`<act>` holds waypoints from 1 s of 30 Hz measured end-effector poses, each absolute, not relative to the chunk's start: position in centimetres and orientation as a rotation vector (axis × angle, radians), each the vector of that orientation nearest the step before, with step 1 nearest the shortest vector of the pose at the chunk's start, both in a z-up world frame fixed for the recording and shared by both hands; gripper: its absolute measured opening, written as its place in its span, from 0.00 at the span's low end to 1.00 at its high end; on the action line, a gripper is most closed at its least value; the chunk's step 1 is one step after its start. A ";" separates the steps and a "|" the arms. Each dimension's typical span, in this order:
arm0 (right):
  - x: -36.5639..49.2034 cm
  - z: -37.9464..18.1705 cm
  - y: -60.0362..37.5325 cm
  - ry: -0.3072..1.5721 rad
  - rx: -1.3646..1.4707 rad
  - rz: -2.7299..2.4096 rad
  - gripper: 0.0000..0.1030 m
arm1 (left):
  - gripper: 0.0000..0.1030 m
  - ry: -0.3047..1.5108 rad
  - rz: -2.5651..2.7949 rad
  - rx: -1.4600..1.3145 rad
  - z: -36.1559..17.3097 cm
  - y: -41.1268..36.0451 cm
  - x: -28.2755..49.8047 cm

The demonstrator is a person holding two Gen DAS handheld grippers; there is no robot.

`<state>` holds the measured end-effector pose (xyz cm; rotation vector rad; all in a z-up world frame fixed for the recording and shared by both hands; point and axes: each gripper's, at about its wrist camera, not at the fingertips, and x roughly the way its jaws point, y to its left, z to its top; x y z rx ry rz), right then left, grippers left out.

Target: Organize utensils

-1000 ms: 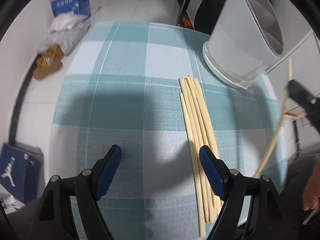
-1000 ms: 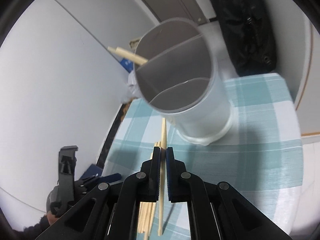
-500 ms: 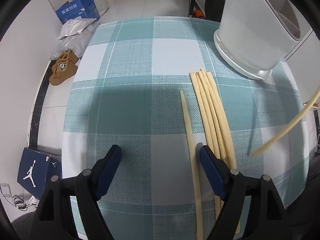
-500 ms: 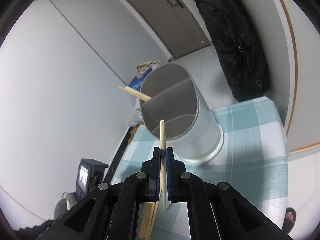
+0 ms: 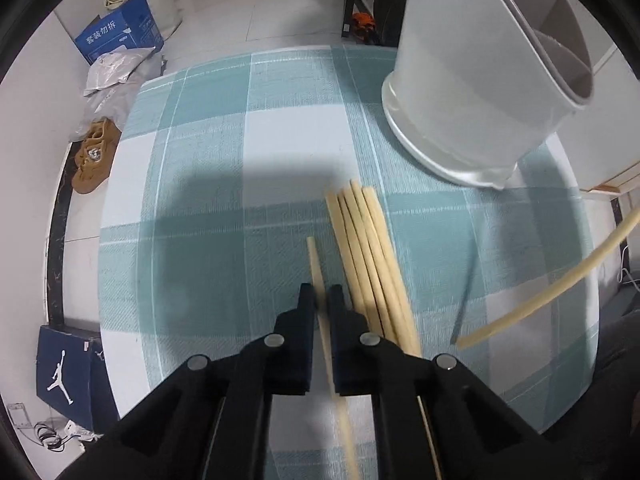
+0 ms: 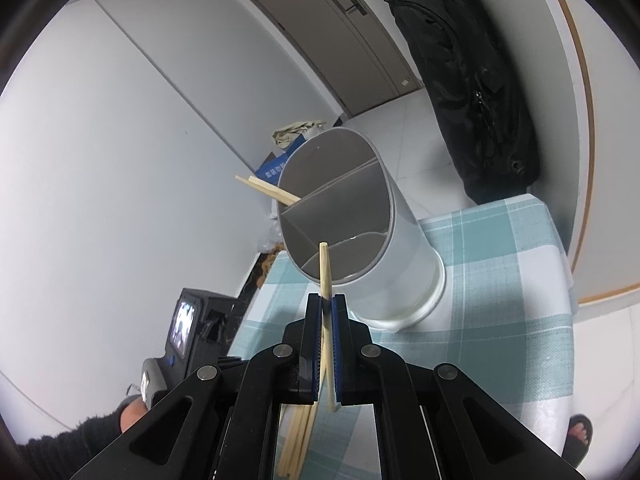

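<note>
Fingers of the left gripper pinch one chopstick lying on the checked tablecloth. The right gripper clamps another chopstick before the holder.

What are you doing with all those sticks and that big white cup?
A person is putting chopsticks into the white holder, using a gripper in each hand. The right gripper is shut on one chopstick, held up near the holder's rim. The left gripper is shut on a single chopstick lying on the checked tablecloth, beside the bundle of chopsticks not yet sorted. Two chopsticks already lean inside the holder.
</note>
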<state>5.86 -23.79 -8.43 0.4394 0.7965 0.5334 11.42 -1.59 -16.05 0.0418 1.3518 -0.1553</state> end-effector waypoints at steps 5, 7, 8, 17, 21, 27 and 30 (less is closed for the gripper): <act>5.5 -8.3 -23.3 0.786 0.398 0.532 0.04 | 0.02 1.276 -0.177 -0.030 -14.9 -0.8 11.1; 5.3 -8.2 -23.1 0.781 0.385 0.530 0.04 | 0.02 1.171 -0.186 -0.046 -13.1 -0.6 10.0; 5.2 -8.2 -23.1 0.778 0.382 0.530 0.04 | 0.02 1.122 -0.190 -0.051 -12.1 -0.4 9.3; 3.7 -7.4 -21.4 0.744 0.301 0.525 0.04 | 0.02 0.748 -0.202 -0.052 -6.1 -0.5 3.7; 3.2 -6.9 -20.4 0.733 0.260 0.521 0.04 | 0.02 0.711 -0.216 -0.079 -5.8 0.2 3.4; 2.6 -5.9 -19.4 0.711 0.209 0.517 0.04 | 0.02 0.703 -0.223 -0.110 -5.7 0.9 3.7; 2.6 -5.4 -19.3 0.704 0.204 0.516 0.04 | 0.02 0.681 -0.233 -0.122 -4.7 1.5 3.7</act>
